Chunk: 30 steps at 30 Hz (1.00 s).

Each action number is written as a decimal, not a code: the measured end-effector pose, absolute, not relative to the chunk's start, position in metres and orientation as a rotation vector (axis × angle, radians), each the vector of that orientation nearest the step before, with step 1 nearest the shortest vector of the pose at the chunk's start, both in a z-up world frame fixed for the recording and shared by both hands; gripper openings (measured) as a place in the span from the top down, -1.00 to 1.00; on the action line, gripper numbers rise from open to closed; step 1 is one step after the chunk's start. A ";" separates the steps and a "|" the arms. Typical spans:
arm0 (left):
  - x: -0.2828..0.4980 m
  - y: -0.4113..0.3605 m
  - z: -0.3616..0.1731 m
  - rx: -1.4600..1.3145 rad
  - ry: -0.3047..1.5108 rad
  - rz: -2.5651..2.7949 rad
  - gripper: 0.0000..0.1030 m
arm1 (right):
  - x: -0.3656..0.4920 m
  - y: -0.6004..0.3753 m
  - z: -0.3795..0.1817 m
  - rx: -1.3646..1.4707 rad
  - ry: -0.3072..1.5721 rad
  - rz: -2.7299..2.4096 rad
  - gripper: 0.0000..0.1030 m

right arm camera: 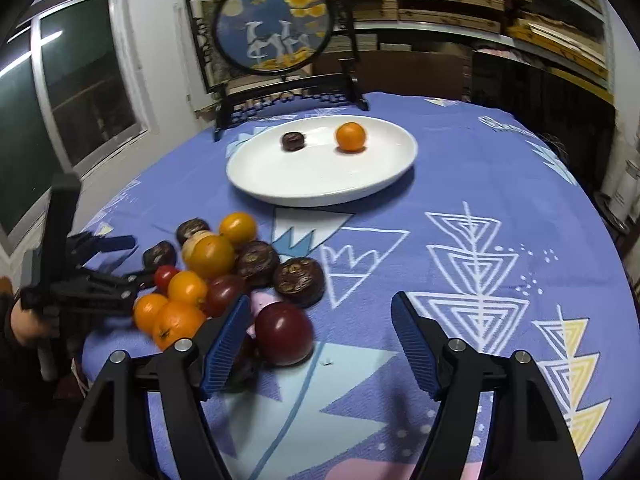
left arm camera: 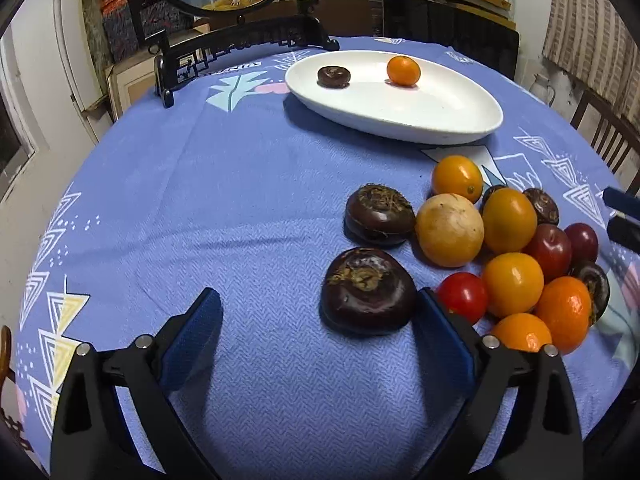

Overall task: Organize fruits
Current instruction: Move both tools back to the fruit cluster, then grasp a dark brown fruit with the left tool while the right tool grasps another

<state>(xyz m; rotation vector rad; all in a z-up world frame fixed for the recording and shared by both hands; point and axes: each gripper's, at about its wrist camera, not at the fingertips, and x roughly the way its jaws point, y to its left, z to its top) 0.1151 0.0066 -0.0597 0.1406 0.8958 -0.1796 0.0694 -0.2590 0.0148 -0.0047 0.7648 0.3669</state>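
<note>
**Both claws spread low over the fruit pile, plate holding two pieces**

In the left wrist view the left claw (left arm camera: 316, 332) stands spread wide just above the blue patterned cloth on the bench (left arm camera: 200, 184). A large dark water chestnut (left arm camera: 368, 290) lies between its blue pads, close against the right-hand pad, while the other pad stands well apart from it; nothing is pinched. Just beyond lies a second dark chestnut (left arm camera: 378, 214), touching a pale yellow round fruit (left arm camera: 449, 230). To the right of these sits the fruit pile (left arm camera: 532, 264): small oranges, red and dark red tomatoes and more chestnuts, packed against one another.

In the right wrist view the right claw (right arm camera: 320, 320) is also spread, holding nothing. A dark red tomato (right arm camera: 284, 334) lies just inside its left pad; whether the pad touches it cannot be told. The space toward the other pad shows only cloth. At the left edge a hand (right arm camera: 24, 320) grips the handle of the left claw.

Farther back, a white oval plate (left arm camera: 420, 116) rests on the cloth, holding one small chestnut (left arm camera: 334, 76) and one orange (left arm camera: 403, 71), apart from each other. Behind the plate stands a round painted screen (right arm camera: 272, 26) in a black frame.
</note>
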 end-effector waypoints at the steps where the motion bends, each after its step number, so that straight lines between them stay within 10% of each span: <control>1: 0.115 0.007 -0.060 0.133 0.894 -0.189 -0.37 | 0.068 -0.258 0.014 -0.005 0.766 0.386 -0.33; 5: 0.112 0.013 -0.058 0.088 0.866 -0.185 0.13 | 0.059 -0.253 0.014 -0.006 0.775 0.471 -0.33; 19: 0.109 0.024 -0.055 0.013 0.833 -0.191 0.14 | 0.045 -0.219 0.001 -0.068 0.865 0.627 -0.33; 26: 0.109 0.022 -0.057 0.015 0.838 -0.196 0.14 | 0.057 -0.230 -0.008 0.017 0.893 0.607 0.27; 30: 0.110 0.019 -0.057 0.035 0.843 -0.198 0.14 | 0.059 -0.226 -0.010 0.008 0.889 0.605 0.23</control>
